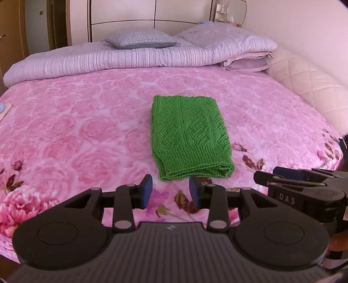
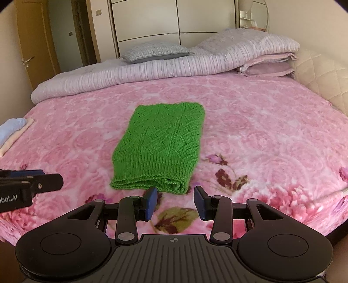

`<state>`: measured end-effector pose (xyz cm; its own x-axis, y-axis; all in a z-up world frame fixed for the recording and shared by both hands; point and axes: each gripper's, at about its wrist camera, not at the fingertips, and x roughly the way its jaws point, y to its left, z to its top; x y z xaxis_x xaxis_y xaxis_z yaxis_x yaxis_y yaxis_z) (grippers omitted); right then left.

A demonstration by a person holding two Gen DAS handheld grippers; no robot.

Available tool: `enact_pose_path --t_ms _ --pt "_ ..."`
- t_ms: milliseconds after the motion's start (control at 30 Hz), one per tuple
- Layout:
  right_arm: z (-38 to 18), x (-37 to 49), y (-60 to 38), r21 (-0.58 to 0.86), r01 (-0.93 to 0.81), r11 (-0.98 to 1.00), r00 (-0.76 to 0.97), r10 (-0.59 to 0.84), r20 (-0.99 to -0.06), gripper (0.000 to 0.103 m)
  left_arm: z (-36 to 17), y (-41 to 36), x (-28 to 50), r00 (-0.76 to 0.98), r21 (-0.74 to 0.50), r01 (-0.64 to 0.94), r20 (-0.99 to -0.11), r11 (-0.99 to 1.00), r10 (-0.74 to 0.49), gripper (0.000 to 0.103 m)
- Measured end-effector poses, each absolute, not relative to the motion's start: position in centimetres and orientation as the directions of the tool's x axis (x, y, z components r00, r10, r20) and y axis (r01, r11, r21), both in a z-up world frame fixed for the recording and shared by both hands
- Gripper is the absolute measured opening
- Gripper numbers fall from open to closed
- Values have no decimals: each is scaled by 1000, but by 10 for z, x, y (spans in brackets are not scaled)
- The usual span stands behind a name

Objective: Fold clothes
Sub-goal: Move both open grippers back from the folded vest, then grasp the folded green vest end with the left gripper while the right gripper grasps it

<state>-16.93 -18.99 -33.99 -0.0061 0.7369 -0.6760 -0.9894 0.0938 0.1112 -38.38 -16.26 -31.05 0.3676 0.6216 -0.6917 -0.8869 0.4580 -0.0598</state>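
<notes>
**Sweater folded, both grippers clear of it**

Clothes sit at the far left edge of the bed: a small stack point(image 2: 13, 132), pale blue on top of cream, well apart from everything else. Next rightward comes the left gripper point(image 1: 170, 189), its blue pads spread with only blanket showing between them. Just beyond its fingertips lies the one green knitted sweater point(image 1: 189, 137), folded into a neat oblong in the middle of the bed, its thick rolled edge toward the cameras. The right gripper point(image 2: 175, 201) hovers beside the left one, near that same edge, jaws likewise standing apart and gripping nothing. Neither tool touches the knit. Nothing lies between the grippers and the sweater.

The surface is a pink rose-print blanket point(image 2: 271, 141) covering the whole bed, with darker flower sprigs along the near edge. Along the head of the bed, from left to right, runs a folded striped lilac quilt point(image 2: 130, 76), one grey checked pillow point(image 2: 156, 52) on top of it, and two pink pillows point(image 2: 267, 67) stacked under its right end. A wooden door point(image 2: 32, 43) stands at the far left, pale wardrobe panels point(image 2: 174, 19) behind the bed, and a quilted cream headboard point(image 2: 322, 76) curves round at the right.

Count: two grippers, one sweater, one side stack, three pillows, one quilt.
</notes>
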Motion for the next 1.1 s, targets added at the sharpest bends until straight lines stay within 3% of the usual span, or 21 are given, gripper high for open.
enact_pose_path --t_ms 500,833,967,1100 --pt "-364 -143 -129 112 -978 175 40 686 -727 41 -345 -84 -354 419 -115 -844 -751 523 511 33" --pt "-371 -102 -47 189 -982 -7 -128 761 -636 41 -373 13 -329 551 -174 -760 -683 626 479 25" --pt "-389 -104 -18 161 -982 -94 -173 780 -601 31 -396 47 -310 577 -159 -722 -676 674 459 26" --pt "-436 -106 6 134 -981 -137 -191 726 -660 26 -432 63 -305 534 -124 -734 -714 668 454 25"
